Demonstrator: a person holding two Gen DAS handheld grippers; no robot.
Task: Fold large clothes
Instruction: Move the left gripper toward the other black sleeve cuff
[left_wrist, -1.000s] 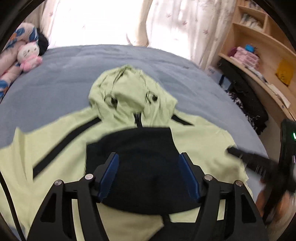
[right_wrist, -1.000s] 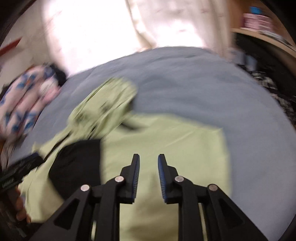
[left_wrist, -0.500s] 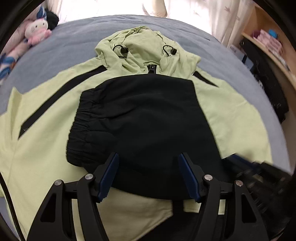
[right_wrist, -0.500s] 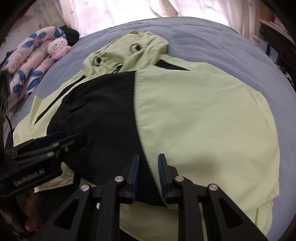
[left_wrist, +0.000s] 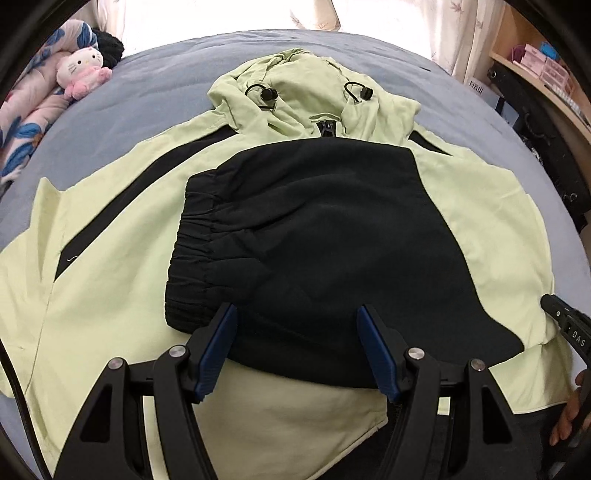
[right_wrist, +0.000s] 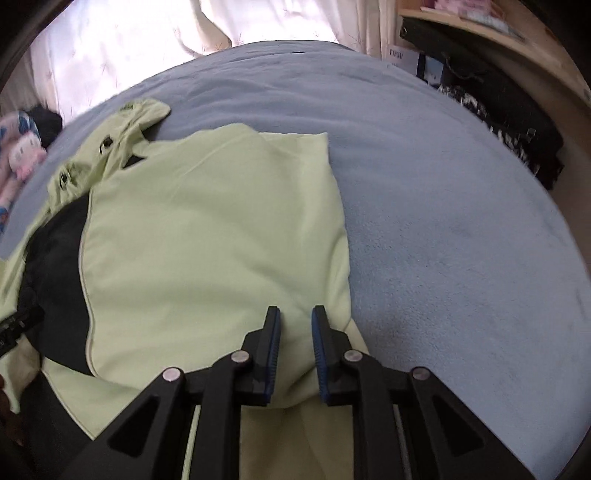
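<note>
The left gripper (left_wrist: 295, 332) stands wide with nothing pinched, its blue pads (left_wrist: 218, 343) over the near edge of the black folded panel (left_wrist: 314, 236). The right gripper (right_wrist: 295, 343) is narrow, its jaws apart above pale fabric; whether they pinch it I cannot tell. Beyond both spreads the light green hooded jacket (right_wrist: 207, 229) on the blue-grey bed (right_wrist: 461, 229), hood (left_wrist: 306, 88) farthest away.
</note>
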